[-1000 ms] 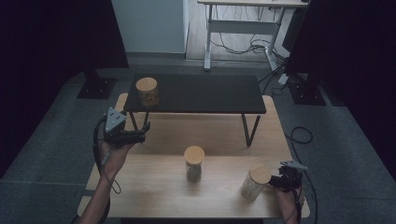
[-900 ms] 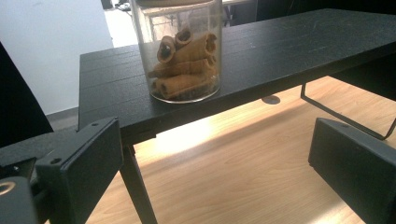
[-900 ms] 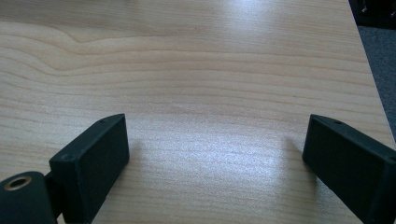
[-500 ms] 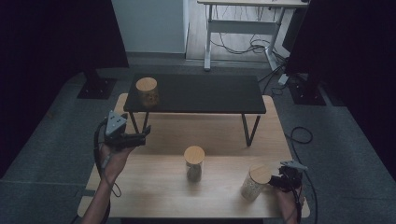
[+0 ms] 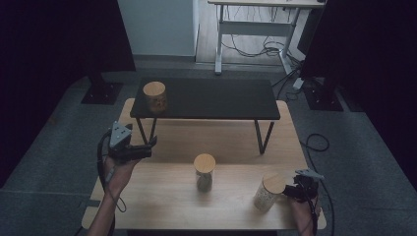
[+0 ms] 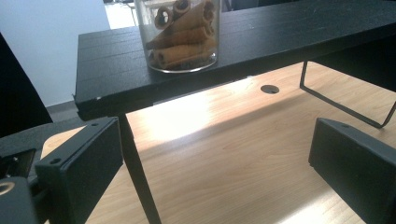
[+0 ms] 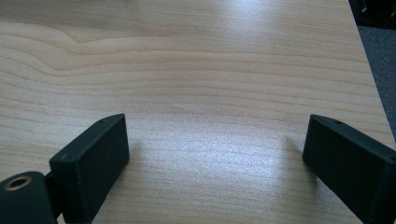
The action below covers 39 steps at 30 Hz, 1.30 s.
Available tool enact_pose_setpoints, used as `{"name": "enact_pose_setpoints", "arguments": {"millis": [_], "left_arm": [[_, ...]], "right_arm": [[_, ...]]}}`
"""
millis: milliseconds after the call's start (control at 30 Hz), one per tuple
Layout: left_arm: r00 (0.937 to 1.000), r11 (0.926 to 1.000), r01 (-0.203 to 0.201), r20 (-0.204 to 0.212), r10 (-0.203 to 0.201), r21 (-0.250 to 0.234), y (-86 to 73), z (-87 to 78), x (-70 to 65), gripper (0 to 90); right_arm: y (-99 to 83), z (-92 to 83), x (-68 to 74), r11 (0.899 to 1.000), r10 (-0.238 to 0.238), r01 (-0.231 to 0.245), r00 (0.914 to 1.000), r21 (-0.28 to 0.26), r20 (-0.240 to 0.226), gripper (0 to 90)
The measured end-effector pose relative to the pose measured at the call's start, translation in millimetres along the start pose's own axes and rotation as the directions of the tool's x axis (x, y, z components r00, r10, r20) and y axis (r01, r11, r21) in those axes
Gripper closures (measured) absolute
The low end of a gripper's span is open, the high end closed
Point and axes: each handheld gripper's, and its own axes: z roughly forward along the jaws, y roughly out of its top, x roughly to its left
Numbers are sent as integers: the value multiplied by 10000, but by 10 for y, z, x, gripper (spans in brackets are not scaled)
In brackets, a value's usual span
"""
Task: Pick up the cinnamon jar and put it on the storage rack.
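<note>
Three clear jars with wooden lids are out. One holding rolled wafers (image 5: 155,96) (image 6: 182,37) stands on the left end of the black shelf (image 5: 216,98). A second jar (image 5: 204,172) is at the middle of the wooden table (image 5: 162,196). The third jar (image 5: 268,192) is at the front right. My left gripper (image 5: 147,146) (image 6: 219,154) hovers over the table's left side, open and empty, facing the shelf and the wafer jar. Just right of the third jar, my right gripper (image 5: 295,187) (image 7: 215,149) rests low, open, with bare wood between its jaws.
The black shelf stands on thin metal legs (image 5: 263,135) (image 6: 341,105) across the back of the table. A cable hole (image 6: 270,88) is in the tabletop under it. The table's right edge (image 7: 369,70) is close to my right gripper. Grey floor and cables surround the table.
My left gripper has drifted slightly toward the near side of the table. The right gripper and the three jars have not moved.
</note>
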Motion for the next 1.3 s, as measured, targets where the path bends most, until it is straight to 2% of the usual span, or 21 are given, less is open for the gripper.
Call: {"name": "enact_pose_setpoints", "arguments": {"millis": [633, 1300], "left_arm": [[9996, 9993, 273, -97, -271, 236, -205, -66, 17, 27], [9991, 9977, 274, -349, -253, 624, -370, -111, 16, 28]], "right_arm": [[0, 0, 0, 10000, -7, 7, 10000, 1, -3, 64], [0, 0, 0, 10000, -5, 5, 10000, 4, -2, 64]]}}
